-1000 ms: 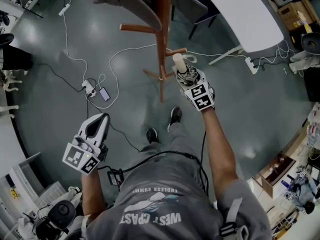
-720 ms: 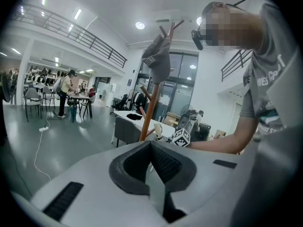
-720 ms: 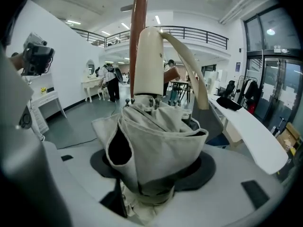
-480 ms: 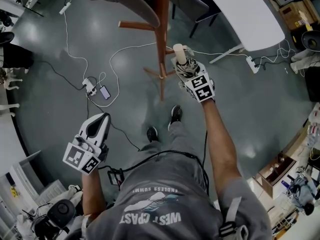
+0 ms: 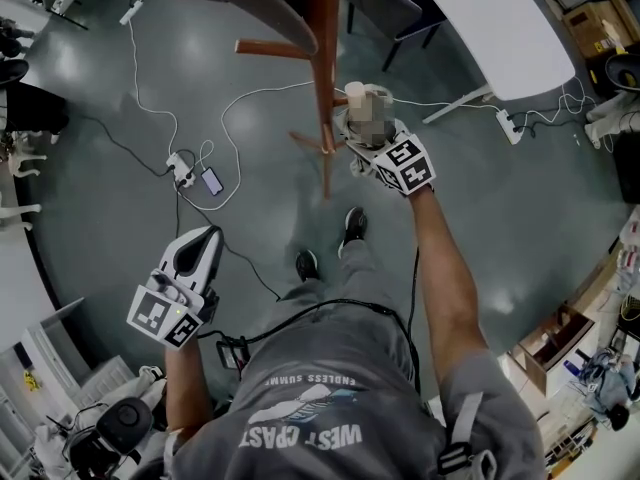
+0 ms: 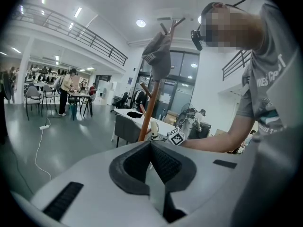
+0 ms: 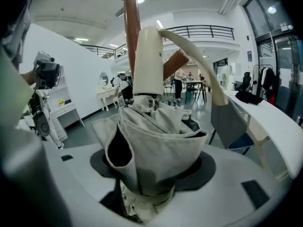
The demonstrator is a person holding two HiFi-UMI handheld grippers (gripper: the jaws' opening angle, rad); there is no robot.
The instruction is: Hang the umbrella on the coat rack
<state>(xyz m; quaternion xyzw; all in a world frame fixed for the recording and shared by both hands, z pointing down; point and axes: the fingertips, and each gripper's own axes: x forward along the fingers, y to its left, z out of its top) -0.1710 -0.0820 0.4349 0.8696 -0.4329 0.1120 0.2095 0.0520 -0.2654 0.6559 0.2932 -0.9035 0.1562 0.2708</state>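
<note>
My right gripper (image 5: 368,140) is shut on a folded beige umbrella (image 7: 156,141), held upright. Its cream handle (image 7: 147,63) stands right beside the wooden coat rack pole (image 7: 131,32), just below a slanted peg (image 7: 173,63). A beige wrist strap (image 7: 201,67) loops out from the handle top to the right. From the head view, the handle (image 5: 355,96) sits close to the right of the coat rack (image 5: 322,38). My left gripper (image 5: 195,243) hangs low at the left, shut with nothing in it; its pads (image 6: 163,162) meet. The coat rack (image 6: 147,112) shows far ahead of it.
A grey cap (image 6: 158,56) hangs on an upper peg of the rack. White cables, a power strip (image 5: 180,175) and a phone (image 5: 210,184) lie on the grey floor to the left. A white table (image 5: 490,28) and a dark chair (image 5: 385,3) stand behind the rack.
My right gripper has carried the umbrella up and nearer the rack pole, so the handle now stands beside it. The left gripper has stayed put.
</note>
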